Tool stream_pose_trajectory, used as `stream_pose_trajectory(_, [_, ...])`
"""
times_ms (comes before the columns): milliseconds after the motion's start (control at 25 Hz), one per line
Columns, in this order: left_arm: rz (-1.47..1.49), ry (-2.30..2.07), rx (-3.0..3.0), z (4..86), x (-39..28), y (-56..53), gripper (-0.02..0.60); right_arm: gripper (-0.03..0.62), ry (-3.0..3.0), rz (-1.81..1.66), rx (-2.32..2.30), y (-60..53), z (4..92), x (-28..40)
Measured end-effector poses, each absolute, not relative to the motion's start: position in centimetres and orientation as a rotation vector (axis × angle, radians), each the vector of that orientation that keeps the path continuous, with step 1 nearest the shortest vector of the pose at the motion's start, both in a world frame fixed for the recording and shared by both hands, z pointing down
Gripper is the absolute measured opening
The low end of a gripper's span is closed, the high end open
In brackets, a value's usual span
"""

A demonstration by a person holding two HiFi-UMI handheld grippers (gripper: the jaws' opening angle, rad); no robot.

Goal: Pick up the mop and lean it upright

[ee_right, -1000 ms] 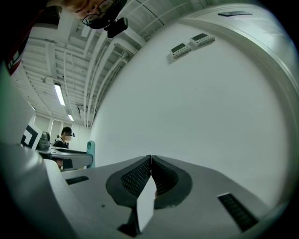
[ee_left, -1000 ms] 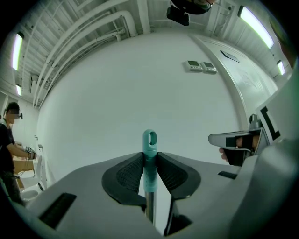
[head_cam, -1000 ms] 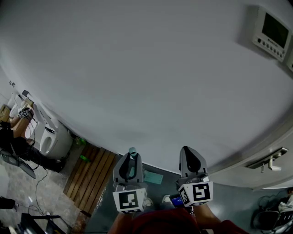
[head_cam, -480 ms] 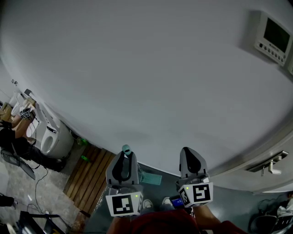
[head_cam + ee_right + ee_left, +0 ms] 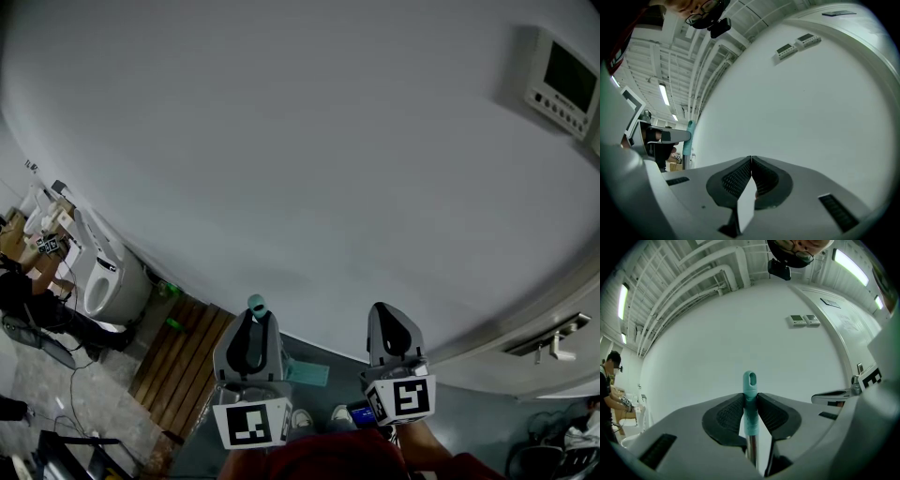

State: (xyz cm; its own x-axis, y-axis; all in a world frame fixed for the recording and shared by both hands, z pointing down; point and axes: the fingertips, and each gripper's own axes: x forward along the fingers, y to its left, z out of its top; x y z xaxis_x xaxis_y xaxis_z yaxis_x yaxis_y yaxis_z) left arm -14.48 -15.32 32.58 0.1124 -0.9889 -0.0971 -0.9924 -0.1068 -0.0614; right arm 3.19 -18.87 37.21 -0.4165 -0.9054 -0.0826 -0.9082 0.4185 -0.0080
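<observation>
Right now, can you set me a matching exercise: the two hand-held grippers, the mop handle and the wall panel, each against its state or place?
Column one:
1. left hand-held gripper
2. right hand-held gripper
3. mop handle
4. wall panel

Column two:
A. fixed on the wall, upper right in the head view
B. shut, nothing between the jaws
C. teal-tipped, sticking up past the jaws
D. shut on the mop handle

Pairs: 1-D, 2-B, 3-C, 4-A

Head view dim, grey; wall evenly lit, corners darkening. Gripper views brighter: ceiling strip lights glare. Heavy fisheye bending, black vignette. Near lens, left gripper body soft.
</observation>
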Motion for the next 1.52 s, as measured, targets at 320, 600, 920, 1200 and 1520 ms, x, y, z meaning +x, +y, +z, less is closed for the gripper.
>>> stream_pose_trajectory(320, [0.105, 2.019, -2.281, 31.88, -13.9, -15.15, 0.11, 0.017, 2.588, 0.073, -1.647, -18.98, 37.03, 3.25])
stream_pose_trajectory(600, [0.107, 2.019, -2.29, 32.09, -13.78, -14.94, 0.109, 0.018, 2.573, 0.055, -1.628, -18.81, 36.87, 3.2])
stream_pose_trajectory(920, [0.098, 2.015, -2.259, 31.96, -13.92, -14.84, 0.11, 0.018, 2.558, 0.051, -1.64, -18.64, 36.87, 3.48])
stream_pose_trajectory(1200, [0.101, 2.034, -2.264, 32.12, -13.74, -14.84, 0.109, 0.018, 2.544, 0.055, -1.647, -18.59, 36.71, 3.77])
stream_pose_trajectory(1520, [0.108, 2.036, -2.258, 32.06, -14.01, -14.73, 0.11, 0.018, 2.541, 0.045, -1.642, -18.52, 36.8, 3.69])
